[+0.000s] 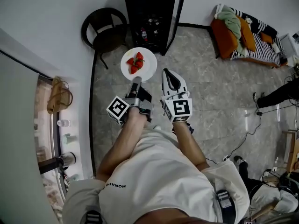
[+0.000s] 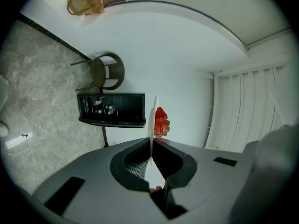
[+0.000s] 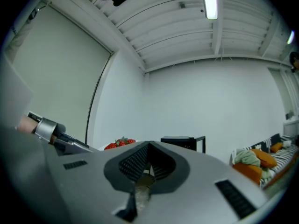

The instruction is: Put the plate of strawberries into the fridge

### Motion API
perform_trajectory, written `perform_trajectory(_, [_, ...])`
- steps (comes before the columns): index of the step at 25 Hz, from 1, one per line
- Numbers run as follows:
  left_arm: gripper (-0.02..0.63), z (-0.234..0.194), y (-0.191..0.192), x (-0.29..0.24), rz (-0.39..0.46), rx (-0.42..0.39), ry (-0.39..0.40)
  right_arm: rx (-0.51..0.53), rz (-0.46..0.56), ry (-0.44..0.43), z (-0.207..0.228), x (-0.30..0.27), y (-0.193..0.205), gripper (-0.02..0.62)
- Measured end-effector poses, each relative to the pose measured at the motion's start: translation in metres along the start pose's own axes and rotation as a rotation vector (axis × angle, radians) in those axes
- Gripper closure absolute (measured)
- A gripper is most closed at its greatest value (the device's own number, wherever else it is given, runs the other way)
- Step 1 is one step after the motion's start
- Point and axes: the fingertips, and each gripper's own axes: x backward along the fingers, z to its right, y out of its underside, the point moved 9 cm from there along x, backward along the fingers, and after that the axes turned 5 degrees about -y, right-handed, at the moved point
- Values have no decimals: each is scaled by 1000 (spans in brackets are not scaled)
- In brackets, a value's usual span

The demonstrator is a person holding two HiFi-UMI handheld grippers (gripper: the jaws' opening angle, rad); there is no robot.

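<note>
The fridge (image 1: 152,8) is cut off by the head view's top edge, and the items (image 1: 148,29) on its shelves are too small to tell. The left gripper (image 1: 136,80) hides the near rim of the plate (image 1: 148,70). In the right gripper view, the strawberries (image 3: 119,143) show only their tops.

Plate (image 2: 153,125) edge clamped, strawberries (image 2: 161,122), fridge (image 2: 112,108)

The left forearm (image 1: 120,143) and right forearm (image 1: 188,141) reach forward side by side. The left hand-held gripper (image 1: 136,81) points level, its jaws clamped on the near rim of the plate (image 1: 148,68). The right hand-held gripper (image 1: 167,73), just beside it, has its jaws together with nothing between them.
</note>
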Motion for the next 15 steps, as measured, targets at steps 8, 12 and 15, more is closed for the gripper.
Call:
perform_trajectory(8, [594,-11,13,2,1,-13,-32,-33,32,-13,12,7,9,583])
perform_trajectory(12, [594,-19,11,-8,2,7,-36,-39,16,-17,16,-2,18,583])
perform_trajectory(15, [594,-23,5,-31,-3,16,-45,-26,4,-17,27,-20,21,583])
